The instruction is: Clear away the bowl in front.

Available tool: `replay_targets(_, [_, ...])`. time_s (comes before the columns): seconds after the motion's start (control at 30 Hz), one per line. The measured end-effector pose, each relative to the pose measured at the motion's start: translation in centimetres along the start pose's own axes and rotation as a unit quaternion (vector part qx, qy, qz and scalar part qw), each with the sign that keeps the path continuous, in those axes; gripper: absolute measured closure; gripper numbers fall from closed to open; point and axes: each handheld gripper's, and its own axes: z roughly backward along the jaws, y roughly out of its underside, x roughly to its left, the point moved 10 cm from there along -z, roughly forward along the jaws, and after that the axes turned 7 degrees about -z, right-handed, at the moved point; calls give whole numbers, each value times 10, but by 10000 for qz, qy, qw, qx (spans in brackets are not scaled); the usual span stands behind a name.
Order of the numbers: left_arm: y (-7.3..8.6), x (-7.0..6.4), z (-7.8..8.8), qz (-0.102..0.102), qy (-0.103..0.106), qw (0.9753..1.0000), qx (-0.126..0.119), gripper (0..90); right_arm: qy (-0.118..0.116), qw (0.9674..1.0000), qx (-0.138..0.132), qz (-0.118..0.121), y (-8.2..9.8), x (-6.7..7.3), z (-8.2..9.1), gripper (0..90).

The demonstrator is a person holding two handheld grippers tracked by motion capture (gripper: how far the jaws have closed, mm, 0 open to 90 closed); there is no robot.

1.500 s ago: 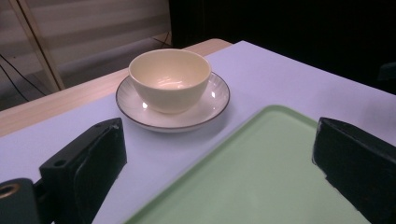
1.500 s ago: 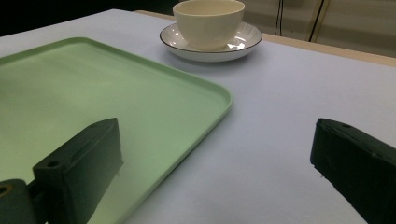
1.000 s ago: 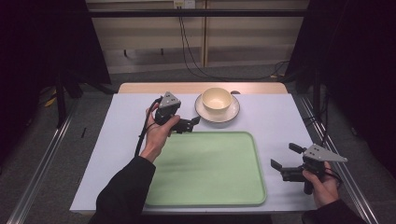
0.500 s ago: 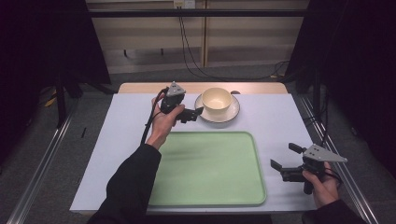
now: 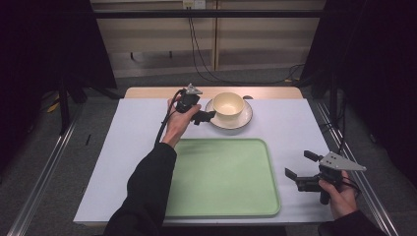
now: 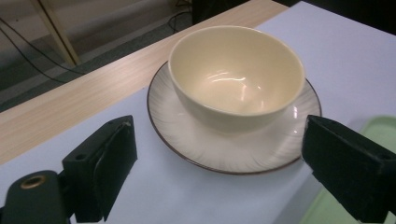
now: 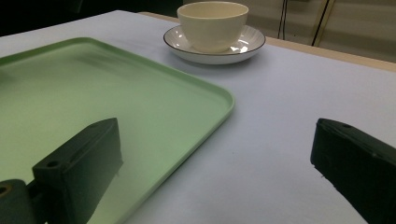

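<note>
A cream bowl (image 5: 228, 104) stands on a white saucer (image 5: 244, 118) with a dark rim, at the far middle of the table. My left gripper (image 5: 205, 117) is at the saucer's left edge, pointing at it. In the left gripper view the bowl (image 6: 236, 79) and saucer (image 6: 177, 126) lie just ahead. The jaws are open and have just been closing a little, with the saucer's near rim between them, untouched. My right gripper (image 5: 300, 164) hovers open and empty at the near right, beside the green tray (image 5: 221, 177).
The tray (image 7: 93, 93) has nothing on it and takes up the near middle of the white table cover (image 5: 133, 142). A strip of bare wood (image 5: 147, 92) runs along the far edge. Dark curtains and cables stand beyond the table.
My left gripper has moved right and a little down, from the open cover up to the saucer's left rim. The right gripper, bowl, saucer and tray have stayed put.
</note>
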Motion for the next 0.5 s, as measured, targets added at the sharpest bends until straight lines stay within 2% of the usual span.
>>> replay_targets(0.07, [-1,4,-8,124,-72,9999,-16,129,-16,10000,-1,3,0,0,0,14])
replay_targets(0.1, [-1,4,-8,124,-72,9999,-16,129,-16,10000,-1,3,0,0,0,14])
replay_targets(0.2, [-5,7,-21,197,-122,9995,208,131,-9,10000,-9,8,0,0,-1,15])
replay_targets(0.27, [-7,8,-23,191,-125,9995,233,144,-17,10000,-3,14,0,0,0,14])
replay_targets(0.3, [-9,12,-28,153,-172,9991,355,144,-24,10000,12,24,0,0,0,14])
replay_targets(0.37, [-13,15,-33,273,-184,9990,293,171,-30,10000,20,45,1,1,-1,15])
replay_targets(0.4, [-13,16,-36,351,-247,9984,356,168,-27,10000,13,39,1,1,-1,15])
replay_targets(0.5, [-11,19,-41,383,-239,9978,485,178,-34,10000,16,42,1,1,-1,14])
